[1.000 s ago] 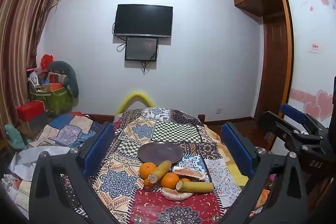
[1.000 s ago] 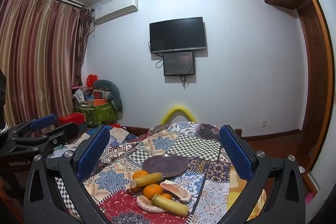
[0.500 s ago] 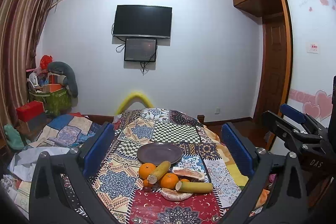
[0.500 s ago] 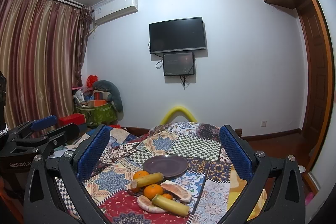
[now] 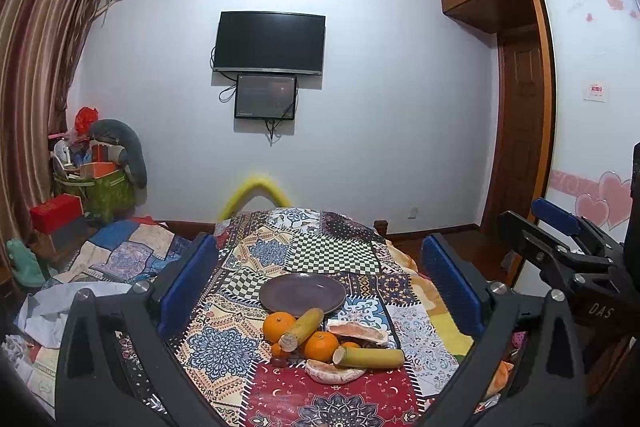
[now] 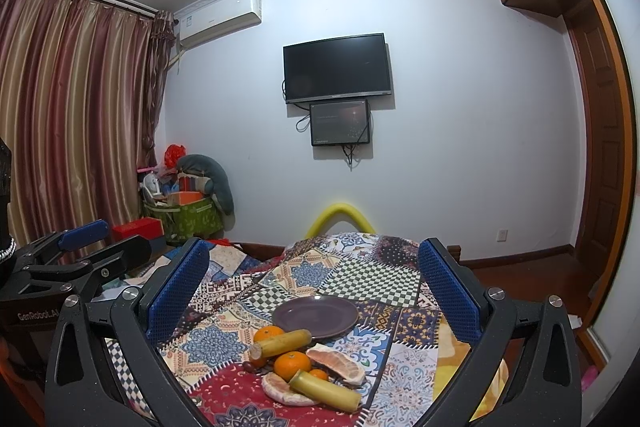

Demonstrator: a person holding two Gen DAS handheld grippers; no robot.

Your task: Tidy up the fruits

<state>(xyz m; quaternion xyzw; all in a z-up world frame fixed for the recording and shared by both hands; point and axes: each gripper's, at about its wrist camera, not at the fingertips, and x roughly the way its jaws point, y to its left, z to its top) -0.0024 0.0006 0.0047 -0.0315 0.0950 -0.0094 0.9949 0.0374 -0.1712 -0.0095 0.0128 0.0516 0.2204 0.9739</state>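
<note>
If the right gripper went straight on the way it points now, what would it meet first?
Probably nothing soon: the open right gripper points level, over the fruit pile and the purple round plate on the patchwork cloth, toward the far white wall. Depth is uncertain.

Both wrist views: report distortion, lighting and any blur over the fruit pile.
Left wrist view: strong fisheye bends the walls, corners vignetted dark; even indoor light, the oranges and purple plate sharp. Right wrist view: same barrel warp, the curtain bowed; bright glow on the ceiling; the sugarcane pieces crisp, no motion blur.
</note>
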